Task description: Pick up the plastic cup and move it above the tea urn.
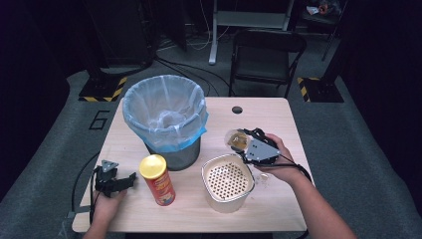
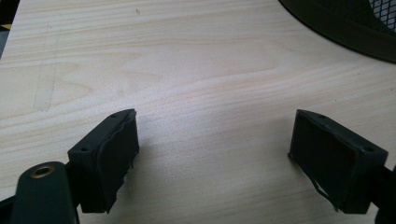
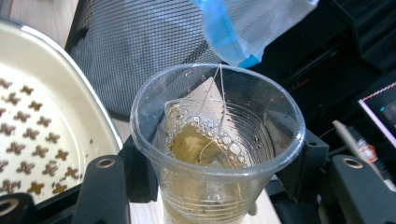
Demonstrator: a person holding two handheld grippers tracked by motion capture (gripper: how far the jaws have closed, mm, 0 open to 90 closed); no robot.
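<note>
Holding a plastic cup with a used tea bag beside the strainer basin, ready to empty it.

From the left: my left gripper (image 1: 130,179) rests on the table (image 1: 278,199) with its jaws apart and nothing between them, next the chip can (image 1: 157,179) and lined waste bin (image 1: 165,119). My right gripper (image 1: 242,145) is clamped on the plastic cup (image 3: 217,140), just above the perforated basin (image 1: 227,182). I judge I should tip slowly over the holes, so liquid drains and the tea bag (image 3: 196,135) stays caught, squeezing no harder.
</note>
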